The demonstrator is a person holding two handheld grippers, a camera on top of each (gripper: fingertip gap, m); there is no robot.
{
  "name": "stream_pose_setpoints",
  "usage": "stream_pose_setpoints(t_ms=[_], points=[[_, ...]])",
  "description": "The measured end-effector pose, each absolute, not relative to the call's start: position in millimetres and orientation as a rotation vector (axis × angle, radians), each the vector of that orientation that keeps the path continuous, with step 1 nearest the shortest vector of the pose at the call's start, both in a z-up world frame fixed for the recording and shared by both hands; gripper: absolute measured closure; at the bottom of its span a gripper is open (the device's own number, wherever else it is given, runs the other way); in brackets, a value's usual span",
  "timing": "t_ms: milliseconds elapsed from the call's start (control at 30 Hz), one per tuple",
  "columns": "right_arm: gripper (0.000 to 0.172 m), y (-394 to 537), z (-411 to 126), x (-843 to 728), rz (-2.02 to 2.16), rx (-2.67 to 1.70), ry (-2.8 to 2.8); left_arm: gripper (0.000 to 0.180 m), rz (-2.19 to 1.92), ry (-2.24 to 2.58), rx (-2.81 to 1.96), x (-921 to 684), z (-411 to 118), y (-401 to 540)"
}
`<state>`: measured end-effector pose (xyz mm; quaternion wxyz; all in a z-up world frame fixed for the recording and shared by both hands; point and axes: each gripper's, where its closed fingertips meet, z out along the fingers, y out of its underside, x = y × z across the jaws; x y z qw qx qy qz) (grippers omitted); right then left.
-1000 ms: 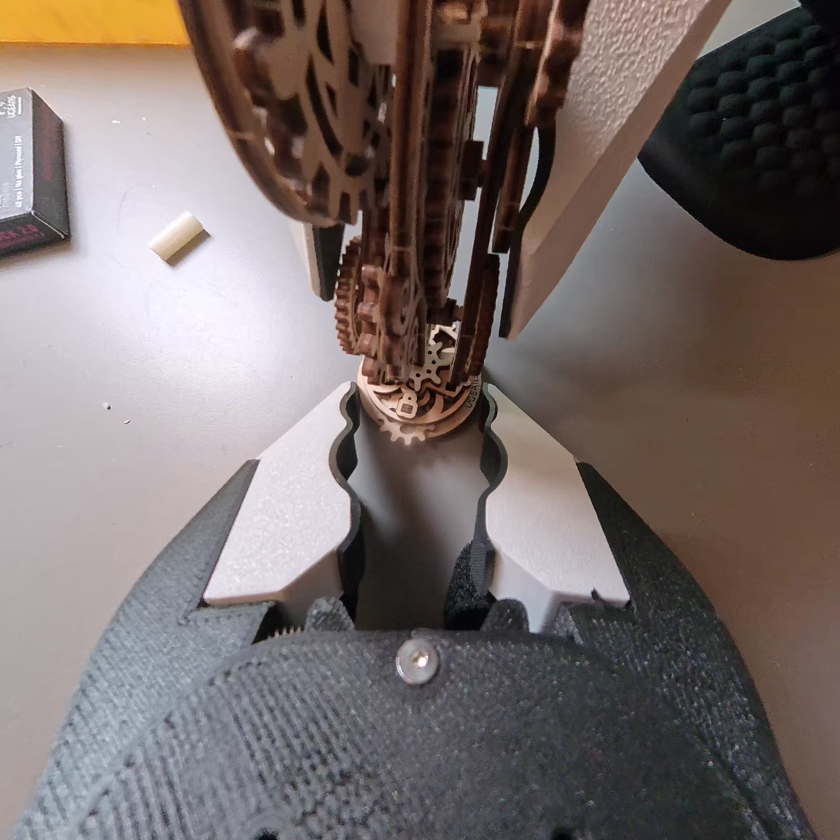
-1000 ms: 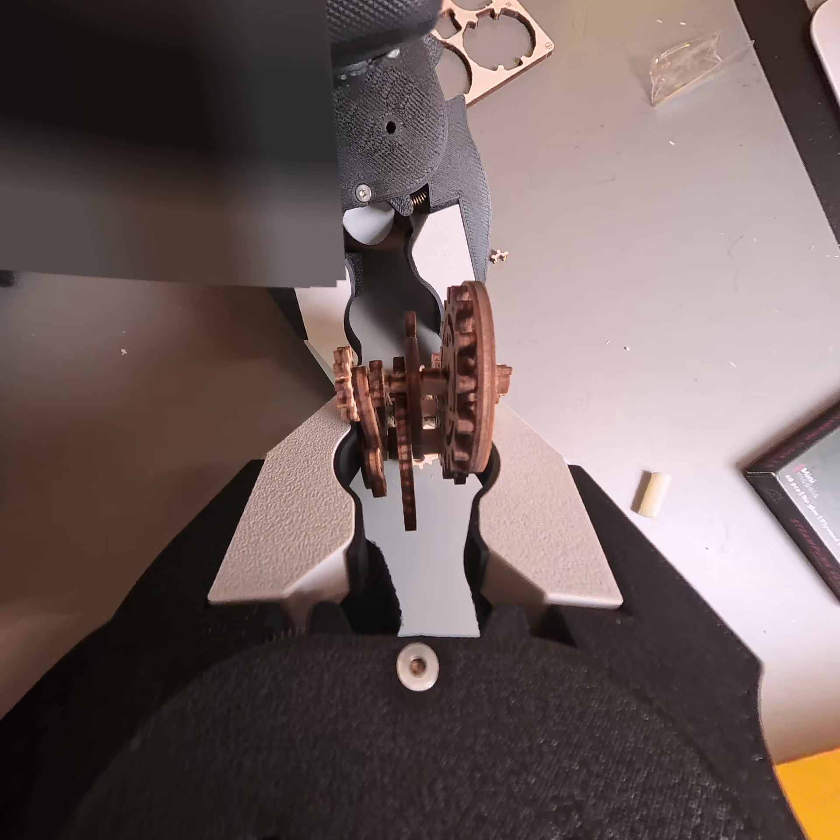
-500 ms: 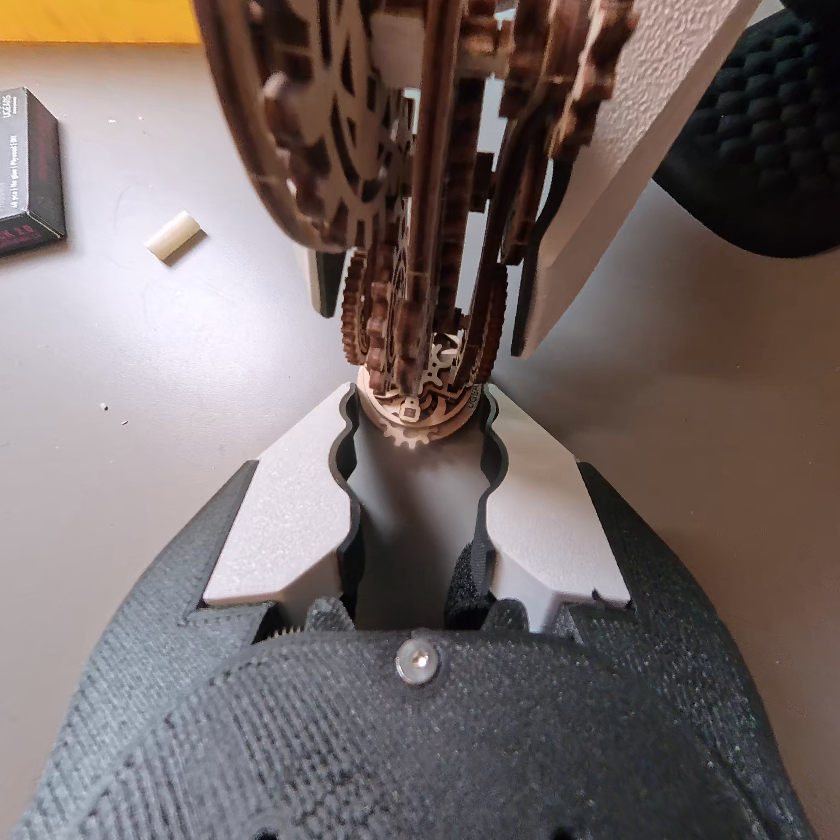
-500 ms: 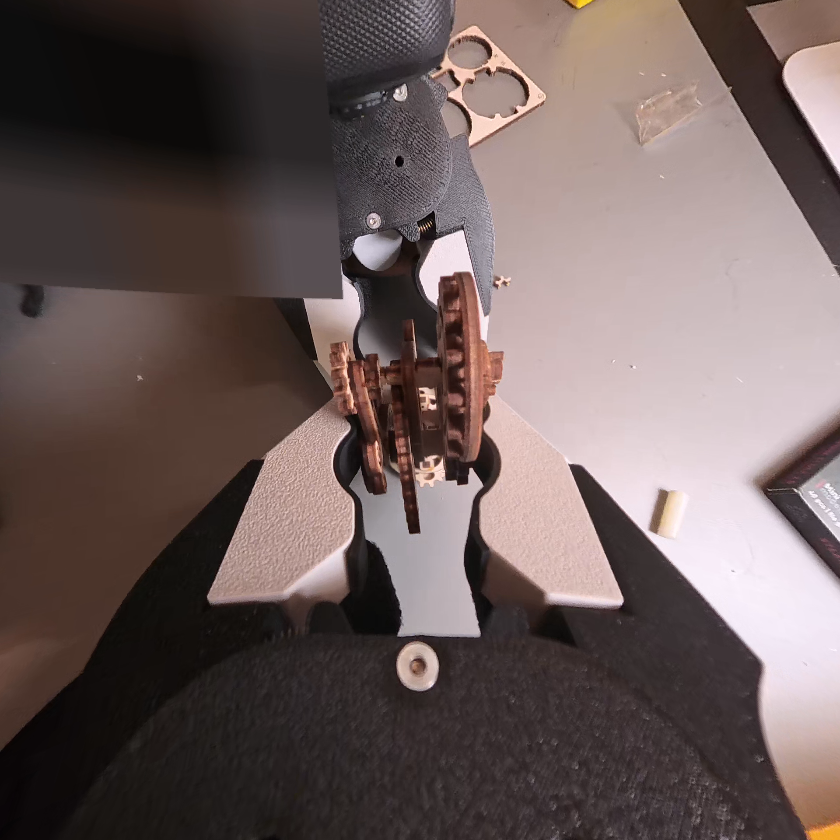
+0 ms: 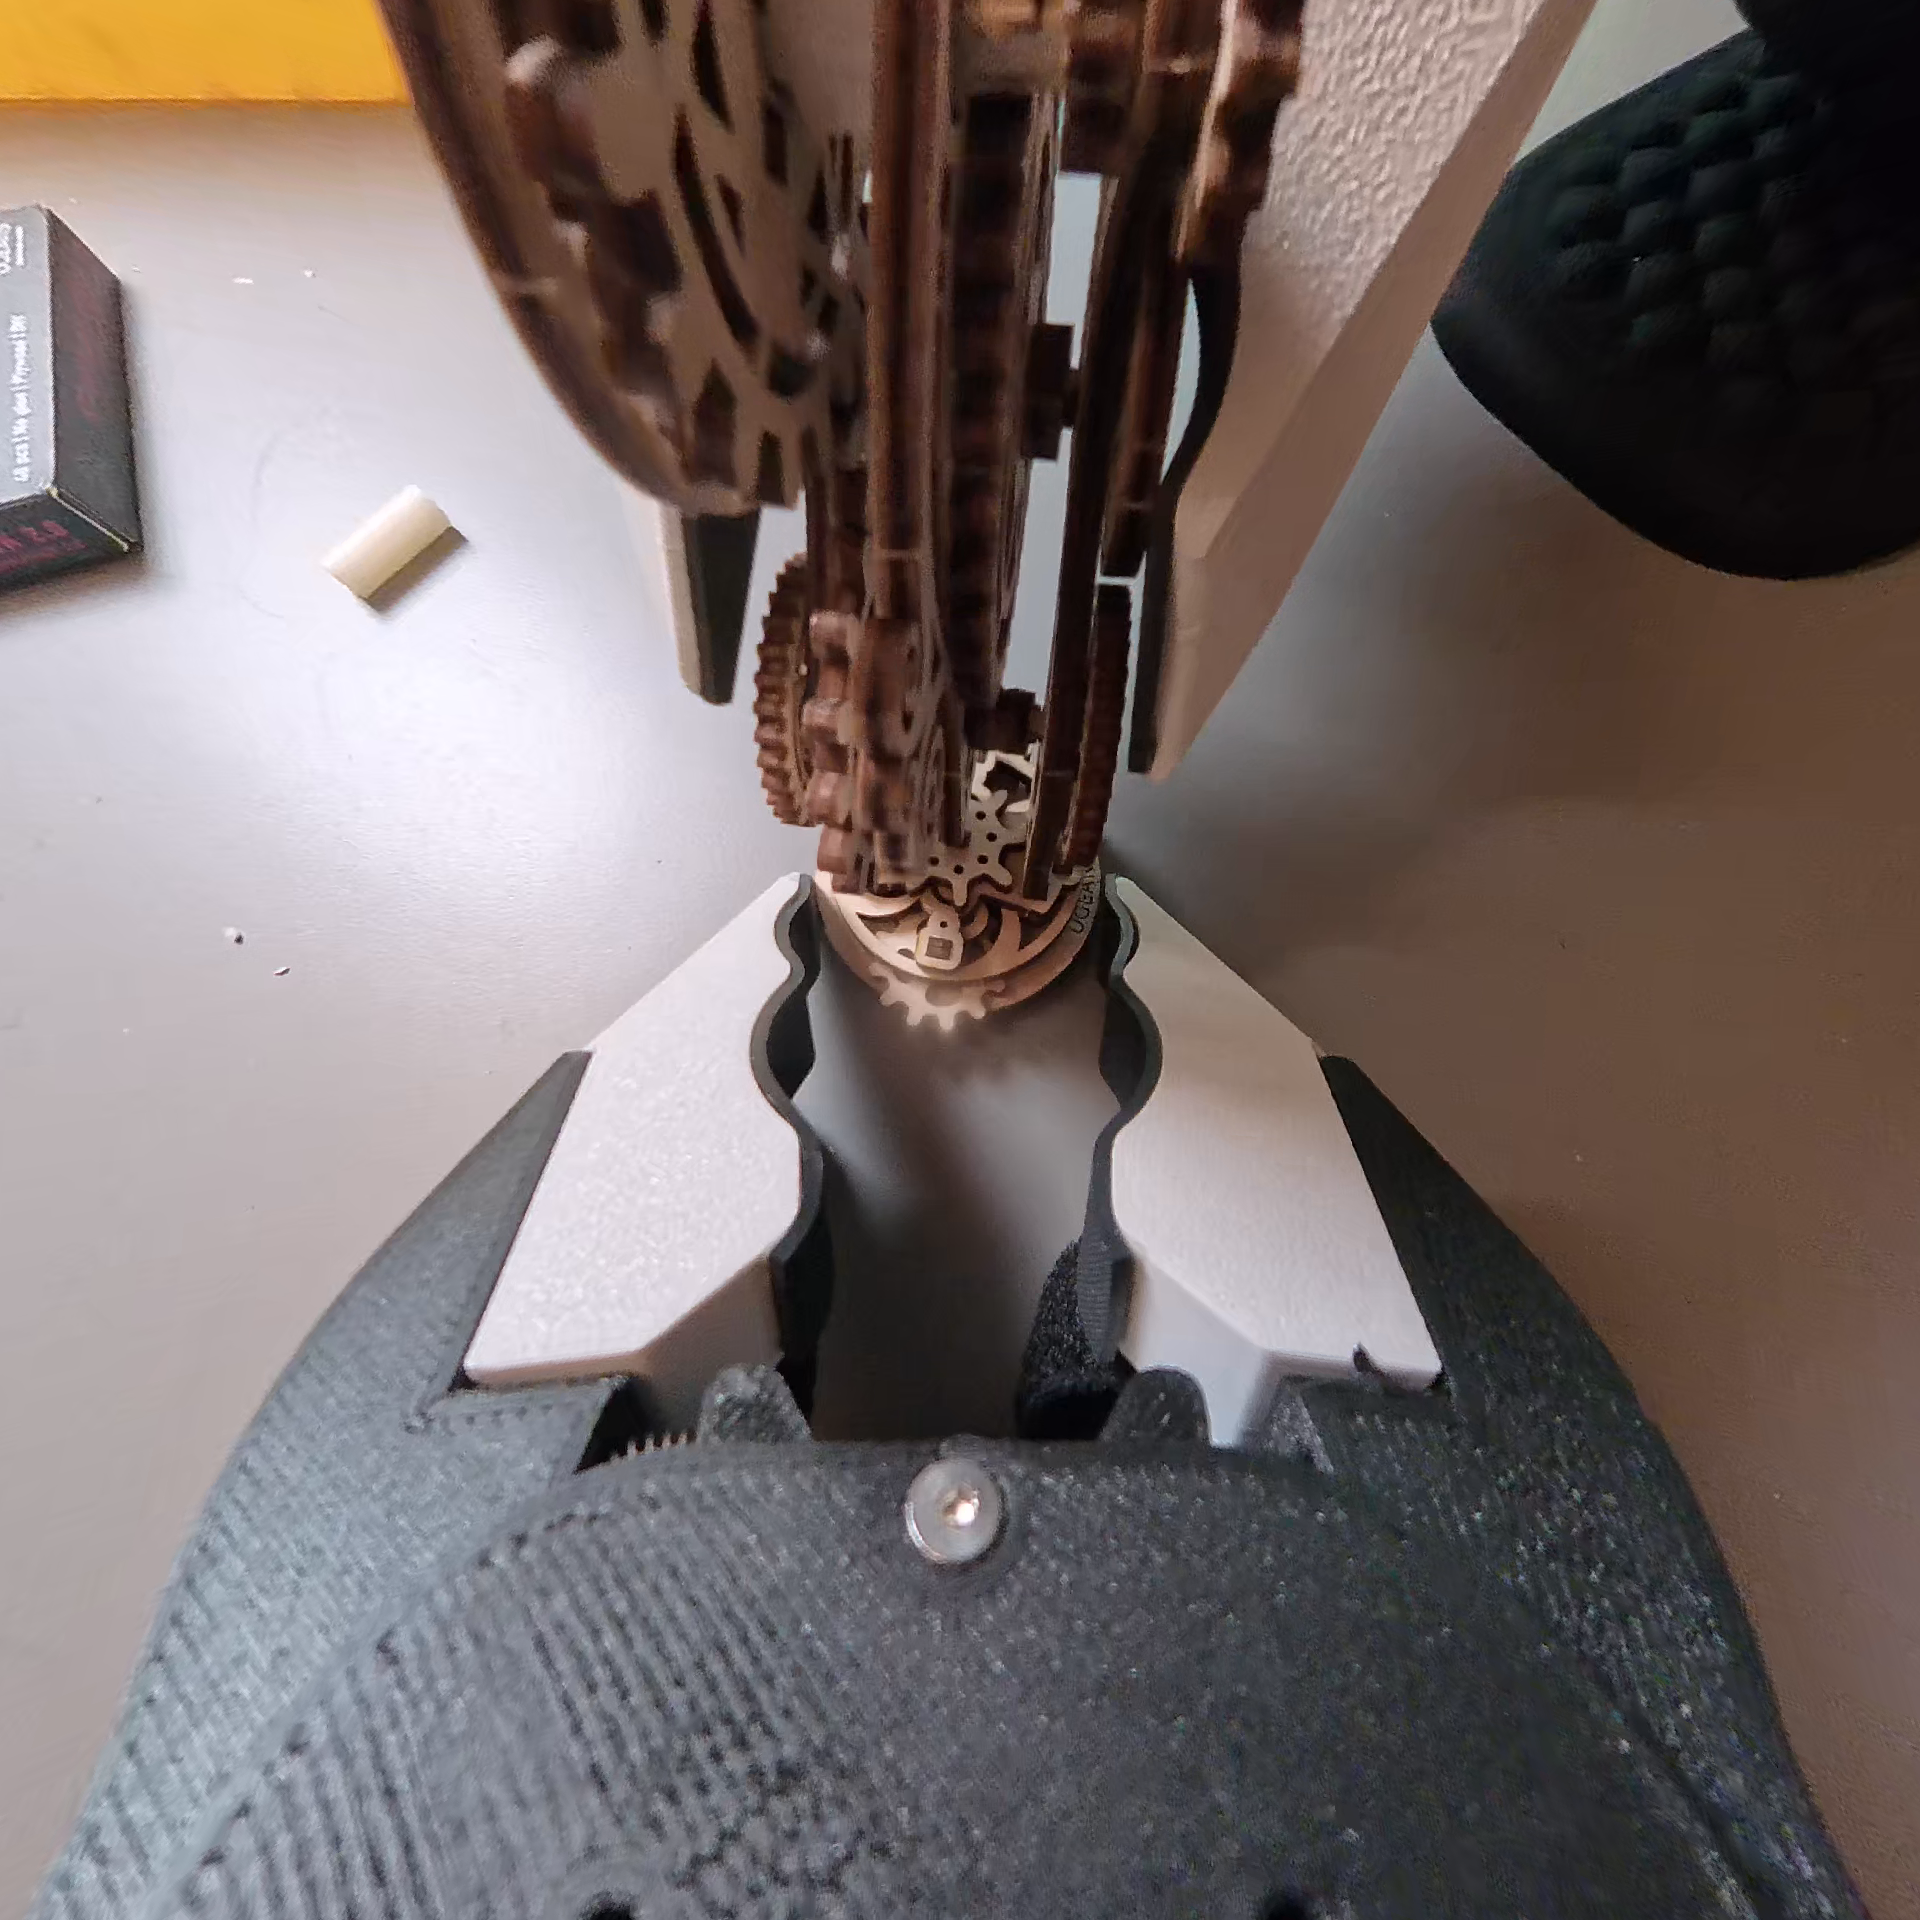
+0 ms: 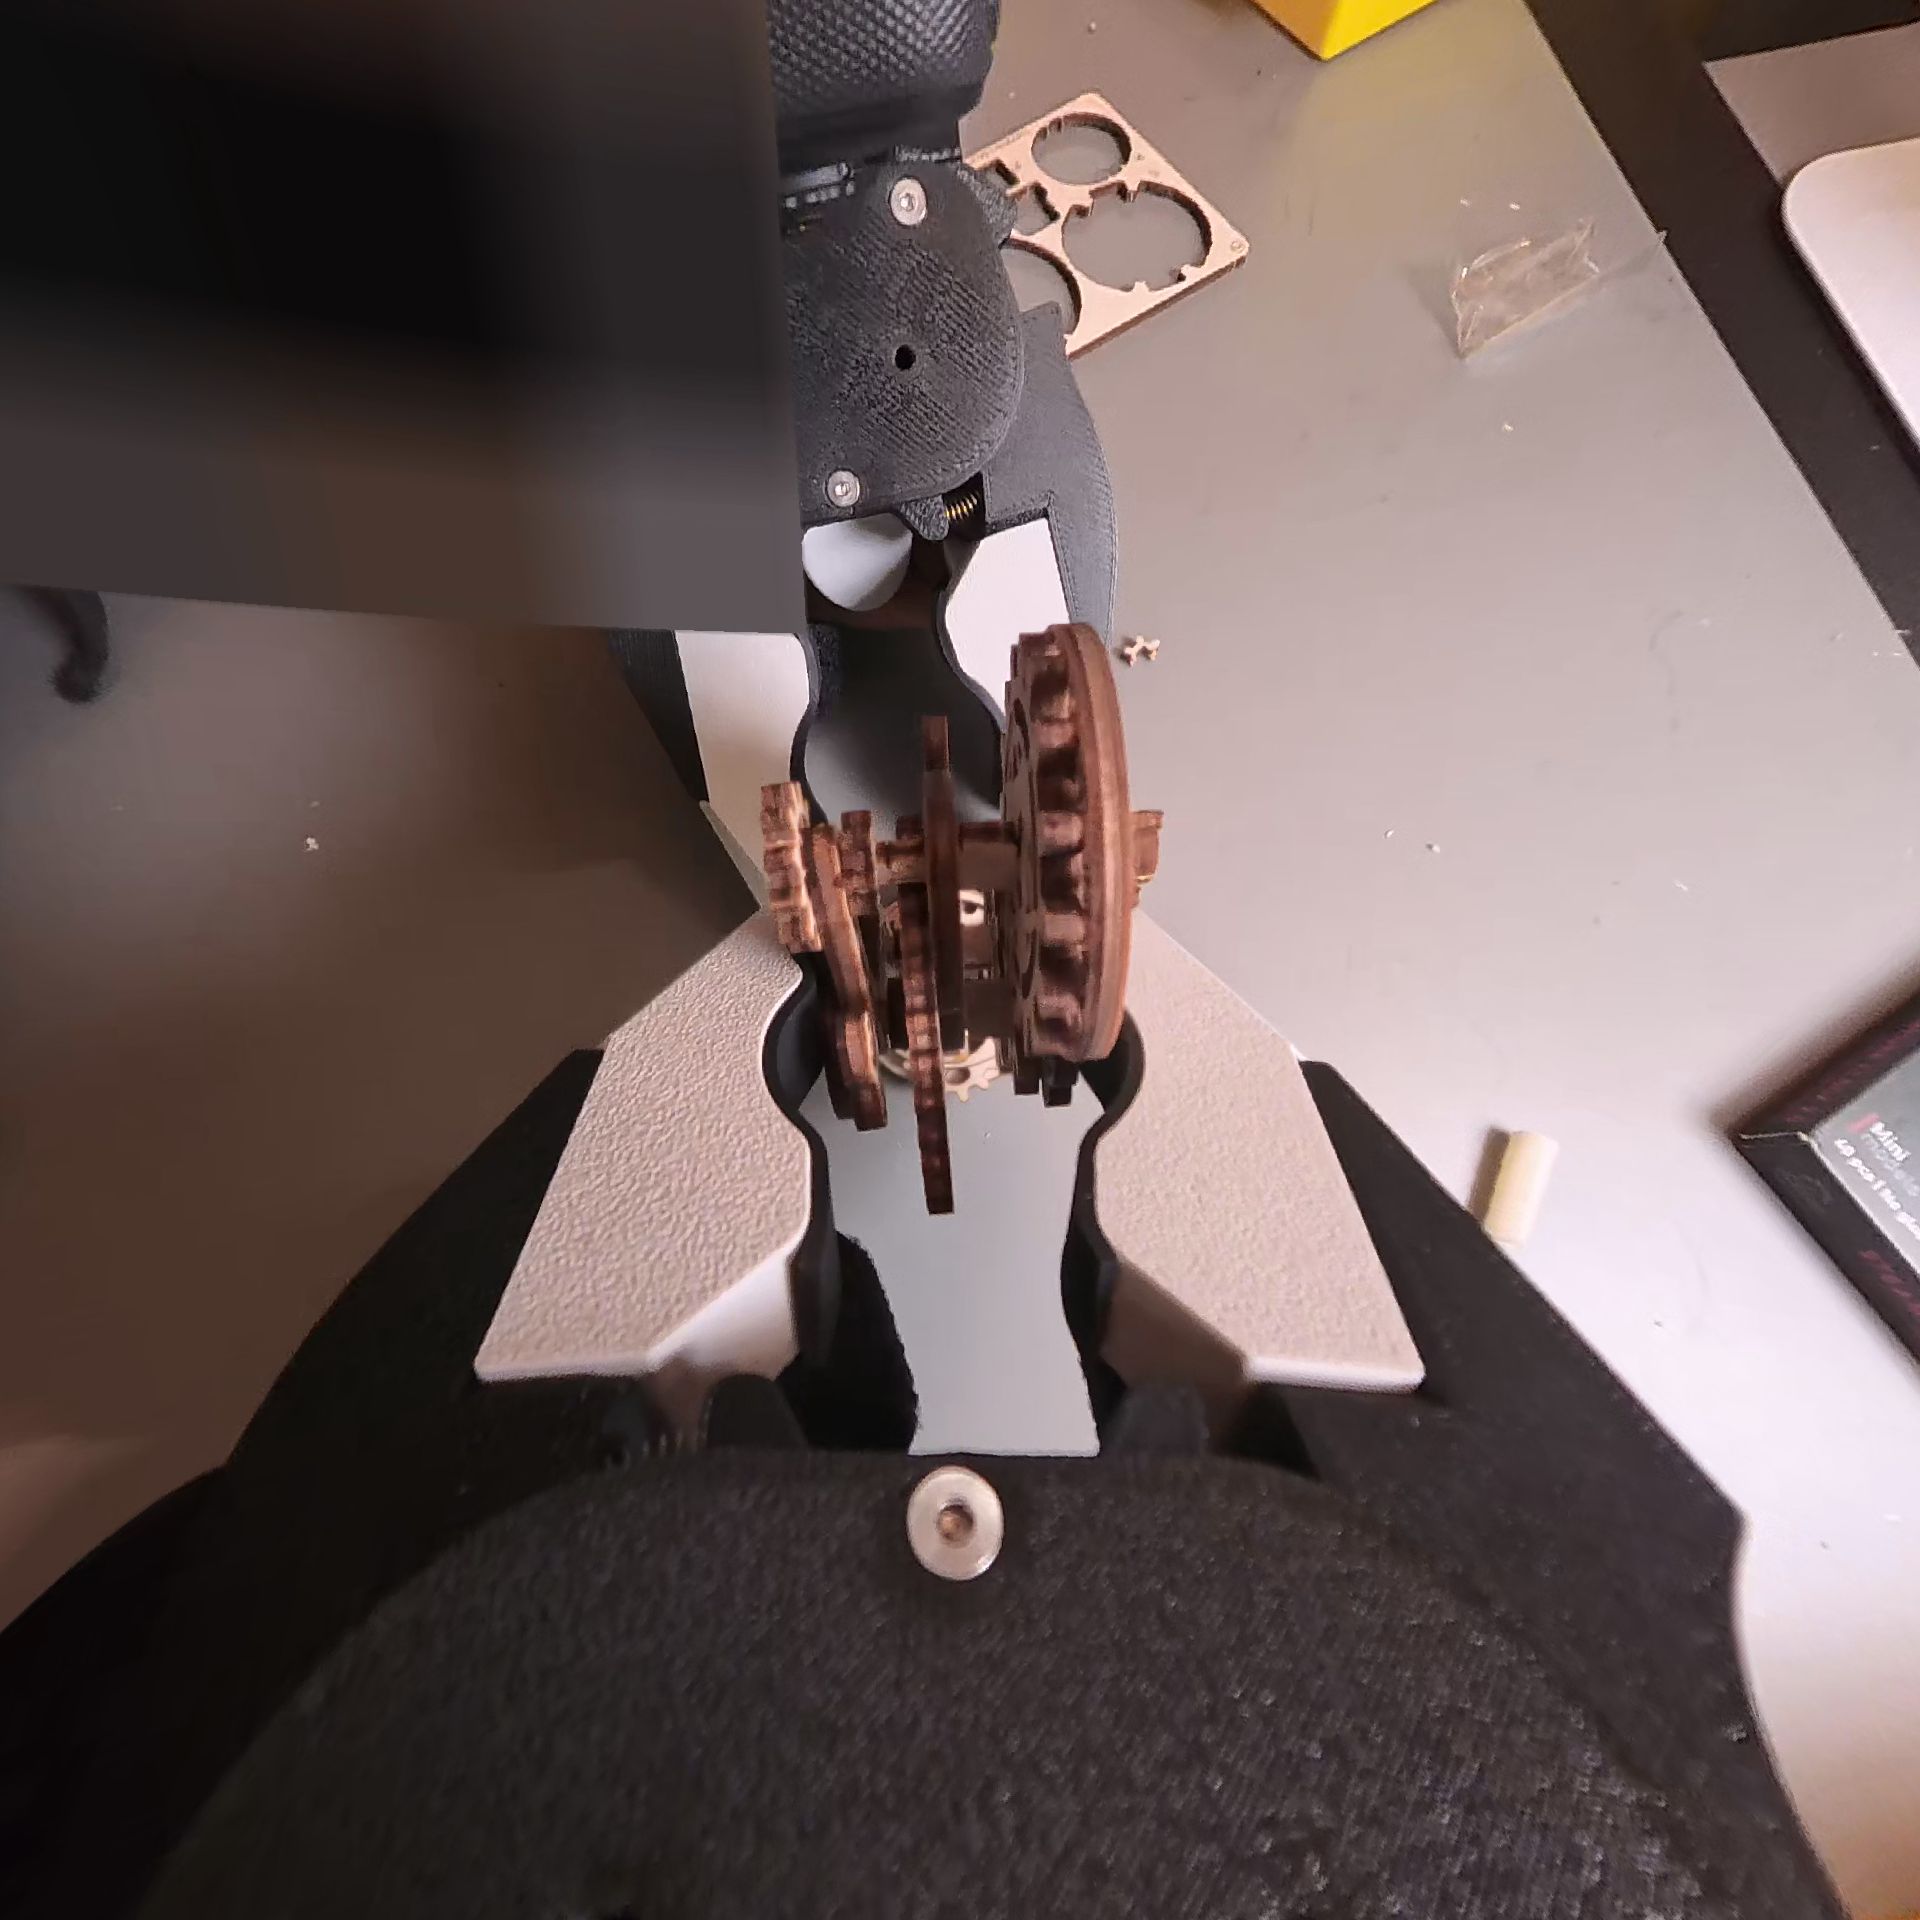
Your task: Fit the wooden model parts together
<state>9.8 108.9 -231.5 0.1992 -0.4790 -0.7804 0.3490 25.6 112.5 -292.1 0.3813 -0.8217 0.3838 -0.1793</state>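
Note:
My left gripper [image 5: 956, 914] is shut on a round, light wooden disc [image 5: 940, 951] engraved with gears; both fingertips press its rim. My right gripper [image 6: 956, 1023] is shut on a dark wooden gear assembly [image 6: 1060, 862], made of several toothed wheels on a shaft. Its pads press the outer plate and the big wheel. In the left wrist view the assembly [image 5: 914, 520] comes down from above between the right gripper's fingers [image 5: 1351, 312], and its lower end meets the disc. In the right wrist view only a light sliver of the disc [image 6: 968, 1081] shows behind the wheels.
On the grey table [image 6: 1403, 623] lie a black box [image 5: 52, 395], a small cream tube [image 5: 393, 542], a wooden sheet with round cut-outs [image 6: 1122, 239], a clear plastic bag [image 6: 1527, 281] and a tiny wooden piece [image 6: 1140, 649]. The grippers' ends are close to 6 cm from one another.
The gear assembly has shifted and tilted a little against the disc. Both grippers keep the same hold.

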Motion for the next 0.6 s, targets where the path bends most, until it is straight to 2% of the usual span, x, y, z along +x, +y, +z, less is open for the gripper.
stream_pose_setpoints(t_ms=[467,533,600], points=[[0.125,108.3,-237.0,12.2,0.788,-1.394,-2.363,0.128,-0.486,0.978,-2.096,25.8,-291.0,111.4],[0.126,108.7,-237.8,12.7,0.753,-1.391,-2.375,0.123,-0.552,0.991,-2.081,25.4,-288.0,106.6],[0.126,108.4,-238.0,13.7,0.743,-1.382,-2.379,0.129,-0.606,1.007,-2.056,17.8,-283.6,102.2]])
